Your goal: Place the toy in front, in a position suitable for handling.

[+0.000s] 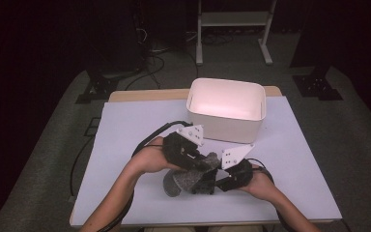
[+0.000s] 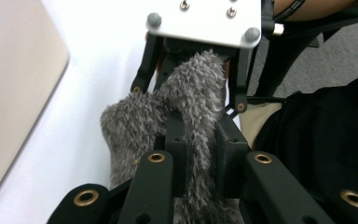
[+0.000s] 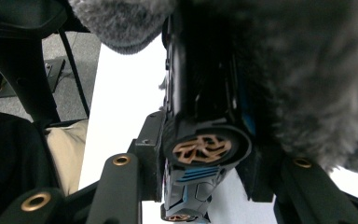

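While my left tool (image 2: 200,154) pinched the fuzzy grey sock (image 2: 186,107) shut | my right tool (image 3: 205,172) gripped the toy car (image 3: 203,149) inside | probably so I could pull the sock off.

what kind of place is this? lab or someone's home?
Likely a lab recording room: a white-topped table on grey carpet, dark surroundings, a white metal stand's legs, and cables on the floor.

Both forearms reach in from below, meeting at centre. Left gripper (image 1: 200,164) jaws nearly together, clamped. Right gripper (image 1: 212,181) jaws part-closed, seemingly gripping.
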Motion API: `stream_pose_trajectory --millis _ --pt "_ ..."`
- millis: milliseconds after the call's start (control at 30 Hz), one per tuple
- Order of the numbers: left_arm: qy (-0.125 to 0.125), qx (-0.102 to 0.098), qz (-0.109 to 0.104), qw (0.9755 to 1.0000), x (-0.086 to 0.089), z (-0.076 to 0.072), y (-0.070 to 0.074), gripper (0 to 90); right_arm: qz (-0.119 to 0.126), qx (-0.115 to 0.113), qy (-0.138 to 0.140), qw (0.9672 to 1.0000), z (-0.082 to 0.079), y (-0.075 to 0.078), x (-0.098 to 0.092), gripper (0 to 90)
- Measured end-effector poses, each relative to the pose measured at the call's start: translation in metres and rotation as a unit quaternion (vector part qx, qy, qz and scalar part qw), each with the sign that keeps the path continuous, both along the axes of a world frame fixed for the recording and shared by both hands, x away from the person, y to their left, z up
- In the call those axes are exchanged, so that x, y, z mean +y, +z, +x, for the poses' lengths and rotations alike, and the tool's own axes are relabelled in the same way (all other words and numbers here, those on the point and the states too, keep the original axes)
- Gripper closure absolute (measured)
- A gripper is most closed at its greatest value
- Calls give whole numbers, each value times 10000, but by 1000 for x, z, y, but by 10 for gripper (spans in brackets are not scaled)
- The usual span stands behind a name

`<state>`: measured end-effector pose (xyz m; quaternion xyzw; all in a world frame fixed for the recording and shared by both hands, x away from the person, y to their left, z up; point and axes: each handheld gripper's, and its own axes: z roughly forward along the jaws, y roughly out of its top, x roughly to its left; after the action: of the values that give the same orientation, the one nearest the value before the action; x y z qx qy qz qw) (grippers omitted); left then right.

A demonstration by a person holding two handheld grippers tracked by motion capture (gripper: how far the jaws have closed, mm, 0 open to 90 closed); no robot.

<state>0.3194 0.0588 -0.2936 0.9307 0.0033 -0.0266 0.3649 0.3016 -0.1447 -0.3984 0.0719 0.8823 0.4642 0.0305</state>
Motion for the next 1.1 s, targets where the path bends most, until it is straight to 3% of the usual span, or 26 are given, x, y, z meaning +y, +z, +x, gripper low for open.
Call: stream_pose_trajectory --millis 133,300,367,600,667,700,900,1100 --pt "216 1 -46 9998 15 0 -1 782 5 0 -28 10000 2 1 0 587" --pt "273 170 -296 9990 26 -1 -8 785 -70 -4 50 10000 2 3 2 596" --pt "283 133 -312 9990 28 0 -8 786 -116 -25 34 9999 2 7 2 595" --pt "126 137 -332 9993 16 -2 -8 785 68 -81 25 9999 2 22 6 538" --pt "153 93 -303 9994 14 -2 -7 782 74 -85 100 9999 2 24 8 626" --pt "149 86 -298 9994 14 -2 -7 782 53 -122 143 9998 1 24 7 628" --pt "287 107 -329 9990 25 0 -11 777 -20 -92 129 9999 2 25 2 629" --pt "366 297 -524 9975 35 1 -22 776 -123 -143 93 9998 0 25 0 627"
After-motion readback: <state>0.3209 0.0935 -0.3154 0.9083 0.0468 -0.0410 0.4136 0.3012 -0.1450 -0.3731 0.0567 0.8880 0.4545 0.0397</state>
